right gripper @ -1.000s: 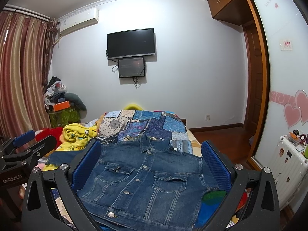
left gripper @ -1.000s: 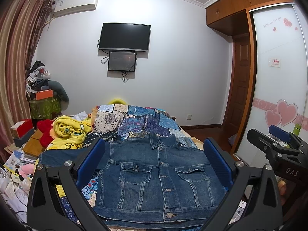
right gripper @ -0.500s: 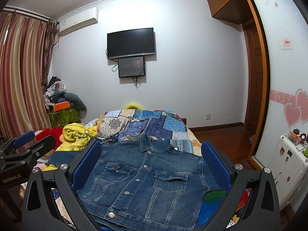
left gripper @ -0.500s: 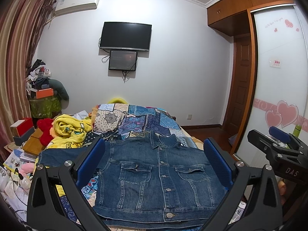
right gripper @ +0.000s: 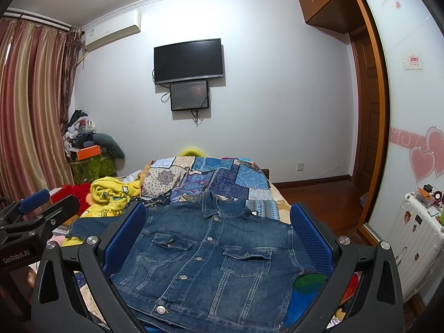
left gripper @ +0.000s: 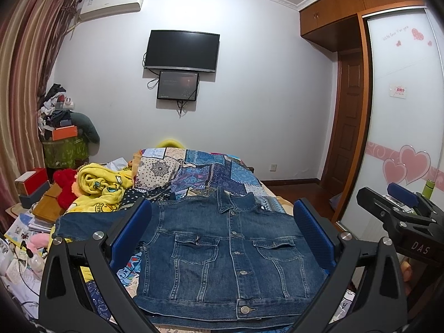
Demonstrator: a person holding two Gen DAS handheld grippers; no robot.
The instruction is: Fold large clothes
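A: Left wrist view?
B: Left gripper [left gripper: 222, 230] level, low in frame, jaws spread wide, gripping nothing. Denim jacket [left gripper: 230, 252] flat, buttoned, lower centre on patchwork bed [left gripper: 211, 172]. Right gripper [left gripper: 402, 211] at right edge, probably released; hard to tell.
A: Right wrist view?
B: Right gripper [right gripper: 219, 230] likewise released. Jacket lower centre. Green bin [right gripper: 93, 168] at left, heaped with clothes.

White wall [left gripper: 263, 97], mounted TV [left gripper: 183, 50], air conditioner [left gripper: 111, 1], striped curtains [right gripper: 30, 105], wooden door [left gripper: 347, 122], patchwork bed [left gripper: 211, 169].
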